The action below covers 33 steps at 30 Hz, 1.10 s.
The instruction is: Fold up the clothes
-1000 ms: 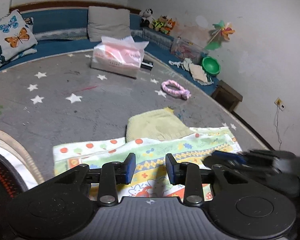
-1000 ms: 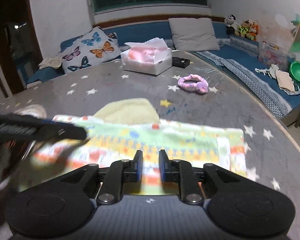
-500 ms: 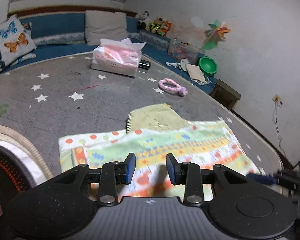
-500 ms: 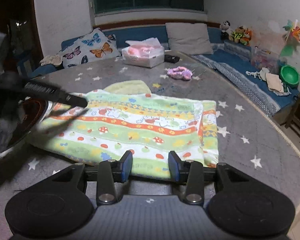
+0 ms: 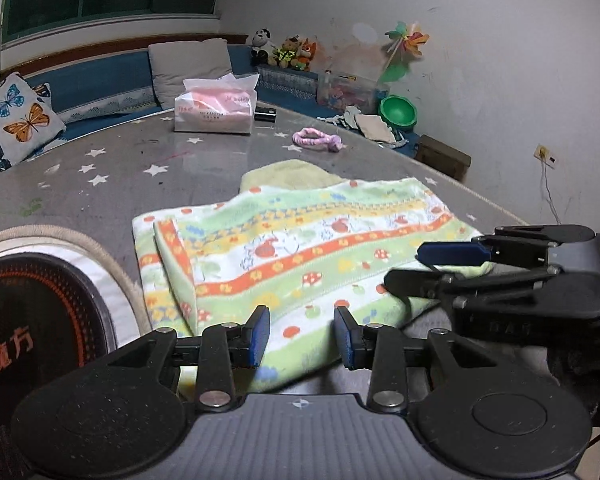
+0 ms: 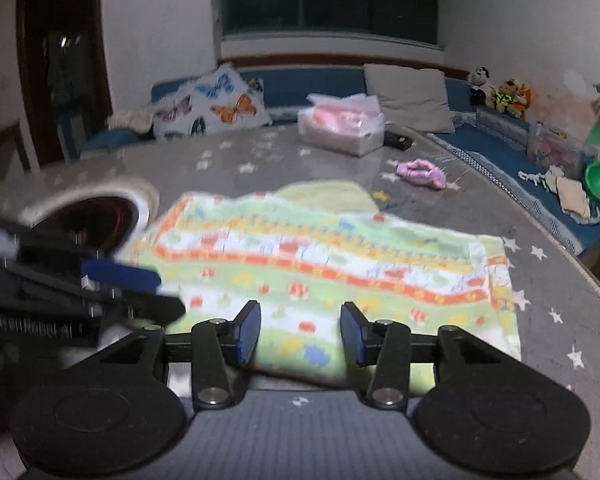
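Since the earlier frames: both our grippers have drawn back toward the near edge of the patterned cloth (image 5: 300, 248), and more of it shows in both views than a second ago; it now lies spread flat with a doubled band at its left end. The right gripper's jaws have just been opening, and nothing is pinched between them.

Left gripper (image 5: 302, 336): we hold it low over the near hem with its jaws apart. The cloth lies under and between the blue pads (image 5: 260, 334), but they do not press on it.

Right gripper (image 6: 300, 332): its jaws stand apart as well, over the near edge further right. In the left wrist view it shows side-on (image 5: 432, 268) over the cloth's right corner, gripping nothing we can see.

Cloth: it rests on the grey star-printed table (image 5: 112, 184), well this side of the tissue pack (image 5: 216, 110) and the pink hair band (image 5: 316, 142). Its far edge overlaps a pale yellow knit piece (image 5: 288, 174), and its left end lies just beside the round cooker plate (image 5: 32, 320).

Why so: we judge that the cloth is laid flat so a fold can run cleanly, and that we keep both grippers free along the near hem to take fresh corners.

Stage: one fold looks done; we think another is due.
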{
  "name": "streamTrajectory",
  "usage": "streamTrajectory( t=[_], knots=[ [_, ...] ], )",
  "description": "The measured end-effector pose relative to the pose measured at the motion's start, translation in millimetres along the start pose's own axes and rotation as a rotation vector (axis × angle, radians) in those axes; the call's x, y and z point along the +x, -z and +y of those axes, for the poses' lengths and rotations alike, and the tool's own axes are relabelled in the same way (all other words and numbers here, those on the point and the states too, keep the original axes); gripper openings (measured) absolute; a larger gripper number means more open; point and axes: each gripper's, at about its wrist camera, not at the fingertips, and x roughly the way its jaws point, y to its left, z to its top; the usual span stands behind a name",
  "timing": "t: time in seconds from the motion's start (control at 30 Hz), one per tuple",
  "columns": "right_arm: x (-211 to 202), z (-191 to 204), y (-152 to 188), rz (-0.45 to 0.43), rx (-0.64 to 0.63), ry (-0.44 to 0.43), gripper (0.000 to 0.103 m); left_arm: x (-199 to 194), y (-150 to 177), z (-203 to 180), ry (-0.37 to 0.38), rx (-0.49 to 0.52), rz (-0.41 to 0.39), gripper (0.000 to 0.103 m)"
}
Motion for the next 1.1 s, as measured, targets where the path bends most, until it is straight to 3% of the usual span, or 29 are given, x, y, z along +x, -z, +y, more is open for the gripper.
streamTrajectory(
  t=[0.1,0.23,0.3,0.57,0.67,0.73,0.8,0.93,1.1],
  knots=[
    [-5.6,6.0,7.0,0.019,-0.030,0.006,0.045,-6.6,3.6,1.1,-0.002,0.004,-0.008,0.038],
    [-14.0,9.0,-3.4,-0.020,-0.026,-0.005,0.045,-21.6,7.1,6.9,-0.013,-0.037,-0.036,0.038],
    [-10.9,12.6,-8.5,-0.038,-0.017,-0.013,0.051,-27.0,8.7,11.6,-0.022,-0.065,-0.046,0.038],
    [6.0,28.5,1.6,-0.001,-0.006,-0.030,0.053,-30.8,20.8,30.0,-0.067,-0.128,-0.005,0.038],
    [-4.2,27.9,3.7,-0.015,0.019,-0.032,0.064,-40.1,23.4,31.2,-0.071,-0.144,-0.010,0.040],
    [-10.0,28.1,4.7,-0.025,0.033,-0.030,0.069,-45.8,26.2,31.7,-0.084,-0.153,-0.011,0.053],
    [-15.1,29.1,6.2,-0.036,0.047,-0.024,0.080,-51.7,29.5,32.3,-0.096,-0.164,-0.011,0.059],
    [-21.7,33.6,10.9,-0.047,0.071,-0.014,0.085,-64.9,38.4,31.7,-0.128,-0.176,-0.010,0.083],
    [-27.6,39.2,17.2,-0.047,0.093,-0.010,0.094,-77.8,48.5,29.9,-0.161,-0.180,-0.013,0.097]
  ],
)
